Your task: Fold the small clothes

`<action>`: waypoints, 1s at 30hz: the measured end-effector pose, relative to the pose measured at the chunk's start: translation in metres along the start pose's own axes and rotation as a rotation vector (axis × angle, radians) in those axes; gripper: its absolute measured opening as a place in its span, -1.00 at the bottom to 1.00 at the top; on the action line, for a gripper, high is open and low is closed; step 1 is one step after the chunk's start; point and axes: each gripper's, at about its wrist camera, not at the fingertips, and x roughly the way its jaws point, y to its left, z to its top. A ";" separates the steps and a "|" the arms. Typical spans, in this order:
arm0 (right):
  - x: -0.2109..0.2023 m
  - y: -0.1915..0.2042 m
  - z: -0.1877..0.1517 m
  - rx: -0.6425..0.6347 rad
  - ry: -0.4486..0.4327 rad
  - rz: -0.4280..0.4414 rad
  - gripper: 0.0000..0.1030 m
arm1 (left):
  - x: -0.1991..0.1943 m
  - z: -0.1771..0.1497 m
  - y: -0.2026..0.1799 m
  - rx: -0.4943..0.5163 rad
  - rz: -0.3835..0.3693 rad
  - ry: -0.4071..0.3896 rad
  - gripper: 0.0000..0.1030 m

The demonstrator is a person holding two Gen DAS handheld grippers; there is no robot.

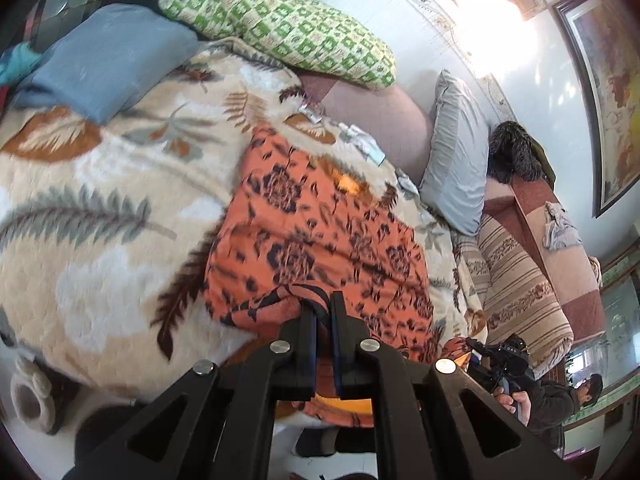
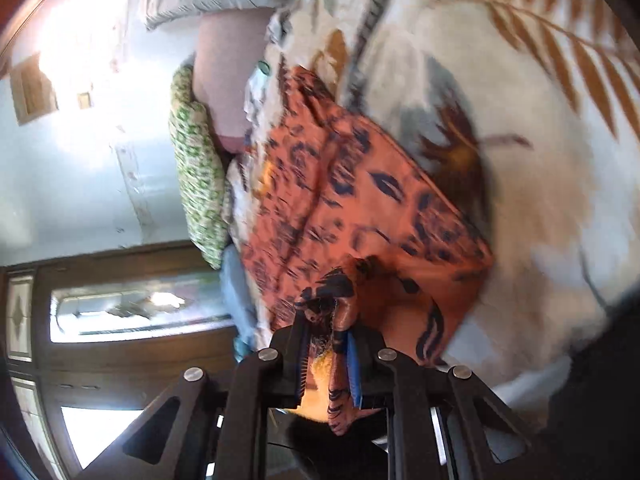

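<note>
An orange garment with a dark floral print (image 1: 316, 236) lies spread on a leaf-patterned blanket (image 1: 100, 240) on a bed. My left gripper (image 1: 323, 308) is shut on the garment's near edge. In the right wrist view the same garment (image 2: 360, 196) stretches away over the blanket (image 2: 540, 160). My right gripper (image 2: 326, 320) is shut on a bunched corner of it, with cloth hanging down between the fingers. The right gripper and the hand holding it also show at the lower right of the left wrist view (image 1: 494, 364).
A blue pillow (image 1: 104, 60), a green checked pillow (image 1: 280, 28) and a grey pillow (image 1: 456, 156) lie at the bed's far side. A striped sofa (image 1: 520, 280) stands to the right. Small wrappers (image 1: 360, 140) lie beyond the garment. A wooden door (image 2: 120, 320) is at left.
</note>
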 end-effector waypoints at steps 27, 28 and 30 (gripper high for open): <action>0.158 0.046 0.249 0.161 -0.170 0.032 0.28 | 0.181 0.186 0.093 -0.367 0.087 -0.157 -0.18; 0.149 0.051 0.247 0.126 -0.204 0.028 0.29 | 0.173 0.185 0.092 -0.363 0.112 -0.191 -0.18; 0.141 0.071 0.239 0.021 -0.233 0.017 0.29 | 0.160 0.186 0.084 -0.337 0.113 -0.220 -0.17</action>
